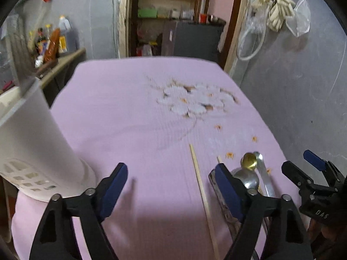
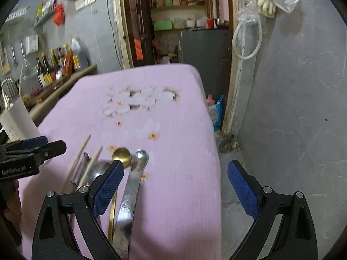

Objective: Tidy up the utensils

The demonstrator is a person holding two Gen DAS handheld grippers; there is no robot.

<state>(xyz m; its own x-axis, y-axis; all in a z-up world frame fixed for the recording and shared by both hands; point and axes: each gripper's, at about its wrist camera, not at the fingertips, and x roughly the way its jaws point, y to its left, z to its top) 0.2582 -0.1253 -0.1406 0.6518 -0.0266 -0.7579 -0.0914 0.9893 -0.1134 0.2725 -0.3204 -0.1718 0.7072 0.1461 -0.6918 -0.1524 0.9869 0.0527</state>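
Several utensils lie together on the pink tablecloth (image 1: 130, 119): two wooden chopsticks (image 1: 201, 195), a gold spoon (image 1: 249, 161), a silver spoon (image 1: 247, 177) and a flat silver utensil (image 1: 265, 179). My left gripper (image 1: 171, 188) is open, low over the cloth, with one chopstick lying between its fingers, untouched. My right gripper (image 2: 175, 186) is open too; its left finger hangs over the gold spoon (image 2: 121, 155) and the flat silver utensil (image 2: 133, 186), and the chopsticks (image 2: 81, 158) lie further left. Each gripper shows in the other's view: the right gripper (image 1: 303, 166) and the left gripper (image 2: 49, 146).
A white perforated utensil holder (image 1: 36, 151) stands at the table's left; the right wrist view shows the holder (image 2: 15, 119) with utensils in it. Behind it is a counter with bottles (image 2: 54, 65). The table's right edge (image 2: 213, 134) drops to the floor beside a grey wall.
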